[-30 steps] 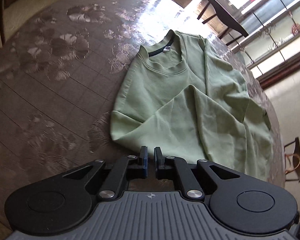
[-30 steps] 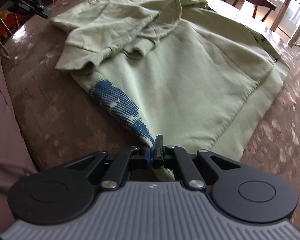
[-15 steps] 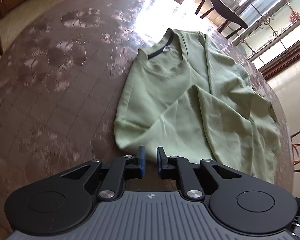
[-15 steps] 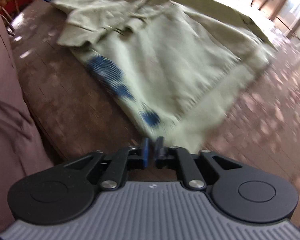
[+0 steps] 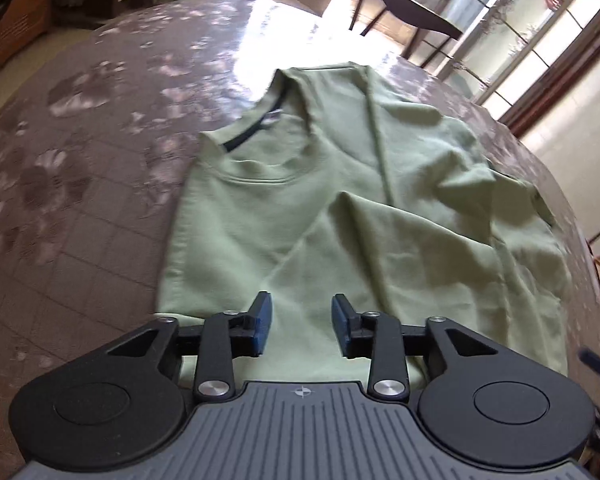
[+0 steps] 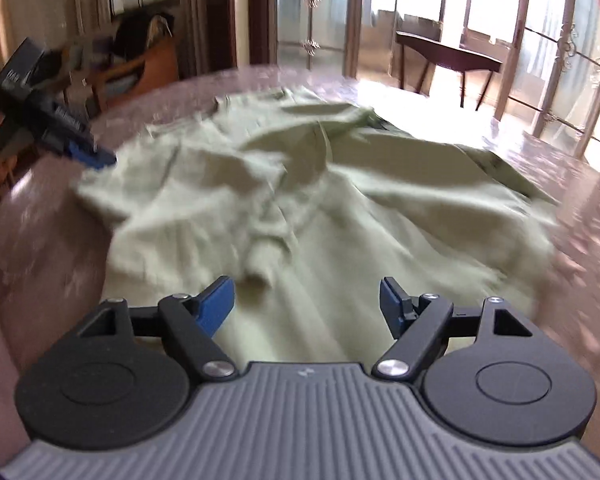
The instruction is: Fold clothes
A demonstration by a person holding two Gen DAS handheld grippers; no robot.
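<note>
Left wrist view: a green shirt [image 5: 340, 216] lies partly folded on a round table [image 5: 80, 168] covered in a brown floral cloth, collar toward the far edge, near hem at the edge closest to the camera. The dark inner band of the collar [image 5: 256, 130] and a small pale neck label show only here; the label's print is too small to read. The left gripper [image 5: 301, 326] hovers over the shirt's near hem with its jaws opening; cloth lies below the gap, and the pads do not press on it.

Right wrist view: the same shirt [image 6: 320, 216], blurred, seen from another edge of the table [image 6: 580, 208], with a folded layer bunched on the camera's left. The right gripper [image 6: 308, 304] stands over the near part of the shirt, jaws opening wide and gripping nothing. Only this view shows the left gripper [image 6: 96, 156] from outside, at the shirt's left corner, with white lettering on its black body too blurred to read. A dark side table [image 6: 448, 58] stands by the glazed doors beyond.
</note>
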